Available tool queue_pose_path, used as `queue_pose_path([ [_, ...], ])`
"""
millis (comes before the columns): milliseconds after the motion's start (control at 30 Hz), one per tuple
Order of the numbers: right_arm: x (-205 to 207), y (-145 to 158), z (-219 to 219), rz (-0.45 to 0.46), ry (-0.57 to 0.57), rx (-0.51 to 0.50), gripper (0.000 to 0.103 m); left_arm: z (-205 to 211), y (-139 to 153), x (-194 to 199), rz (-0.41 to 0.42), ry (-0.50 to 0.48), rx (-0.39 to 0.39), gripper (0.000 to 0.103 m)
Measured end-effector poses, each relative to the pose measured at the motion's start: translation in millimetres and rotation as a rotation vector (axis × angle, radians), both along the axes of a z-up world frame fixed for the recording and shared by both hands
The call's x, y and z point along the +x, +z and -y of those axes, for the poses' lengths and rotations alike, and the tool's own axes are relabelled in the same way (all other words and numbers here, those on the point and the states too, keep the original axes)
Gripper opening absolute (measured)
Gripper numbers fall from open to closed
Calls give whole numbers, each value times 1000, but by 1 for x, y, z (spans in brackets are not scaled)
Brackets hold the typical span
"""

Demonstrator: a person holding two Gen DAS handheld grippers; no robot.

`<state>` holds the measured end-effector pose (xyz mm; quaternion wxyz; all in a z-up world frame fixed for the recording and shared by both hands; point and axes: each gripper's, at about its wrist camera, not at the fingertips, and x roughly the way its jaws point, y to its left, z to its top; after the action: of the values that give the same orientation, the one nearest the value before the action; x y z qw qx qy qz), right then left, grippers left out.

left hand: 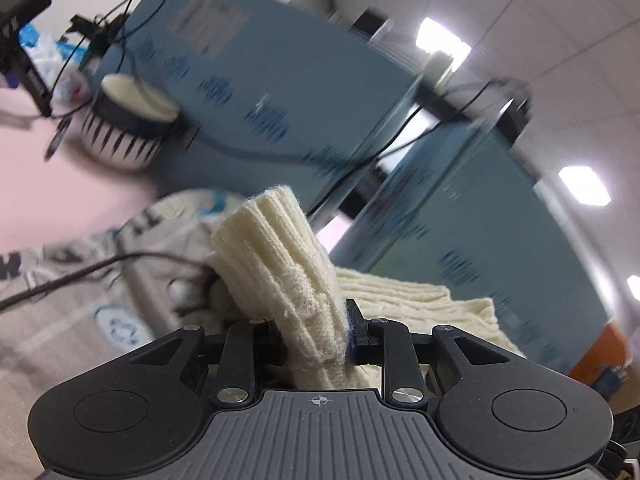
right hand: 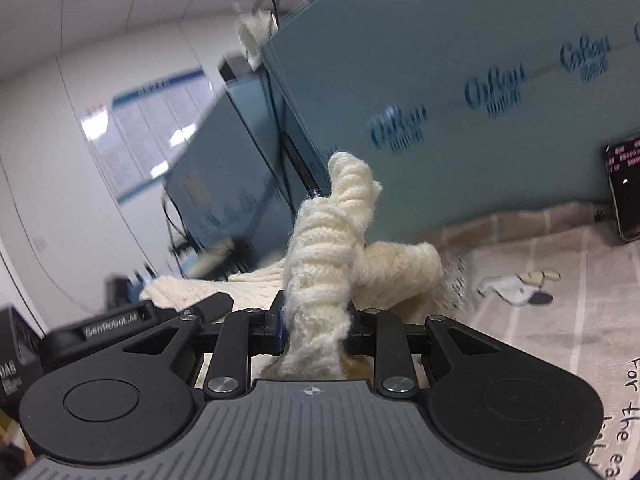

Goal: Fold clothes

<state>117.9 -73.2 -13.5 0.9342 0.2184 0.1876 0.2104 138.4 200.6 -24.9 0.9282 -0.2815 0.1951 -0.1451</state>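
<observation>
A cream knitted sweater (left hand: 420, 296) is lifted off the table by both grippers. My left gripper (left hand: 316, 336) is shut on a ribbed bunch of it (left hand: 276, 256), which sticks up between the jaws. My right gripper (right hand: 316, 328) is shut on a cable-knit bunch of the same sweater (right hand: 332, 240), which also stands up past the jaws. The rest of the sweater hangs and trails behind each gripper. In the right wrist view the left gripper's black body (right hand: 116, 324) shows at the left.
A beige printed cloth (right hand: 540, 340) covers the table, with a small white rag (right hand: 508, 286) on it. Blue partition panels (left hand: 280, 92) stand behind. A patterned round container (left hand: 128, 124) and black cables (left hand: 80, 272) lie left. A dark phone screen (right hand: 624, 188) stands far right.
</observation>
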Motion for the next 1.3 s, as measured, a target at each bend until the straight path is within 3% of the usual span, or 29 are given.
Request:
queue_pose_path([
  [200, 7, -10, 3, -39, 19, 20, 24, -3, -8, 1, -45, 30, 27, 29],
  [333, 8, -13, 4, -76, 9, 9, 34, -6, -11, 5, -96, 40, 48, 30],
  [367, 9, -13, 3, -86, 5, 4, 37, -6, -12, 7, -107, 46, 62, 36],
  [400, 9, -14, 3, -97, 0, -1, 40, -5, -12, 7, -120, 61, 86, 45],
  [467, 11, -16, 3, -124, -22, -20, 65, -7, -13, 7, -142, 94, 103, 53],
  [567, 14, -17, 4, -145, -32, -15, 78, -13, -13, 8, -148, 120, 93, 71],
  [633, 14, -18, 3, -150, -31, -27, 86, -13, -12, 6, -139, 134, 108, 77],
  [867, 15, -16, -5, -168, -45, -82, 93, -7, -9, 4, -140, 153, 183, 85],
  [1067, -5, -2, -7, -165, -152, -196, 95, -3, -5, 1, -135, 166, 248, 90],
  [1200, -35, 19, 9, -195, -216, -189, 95, 1, 11, -17, -80, 116, 410, 91],
  [1300, -64, 35, 14, -183, -276, -212, 95, 1, 35, -55, 70, 32, 609, 91],
])
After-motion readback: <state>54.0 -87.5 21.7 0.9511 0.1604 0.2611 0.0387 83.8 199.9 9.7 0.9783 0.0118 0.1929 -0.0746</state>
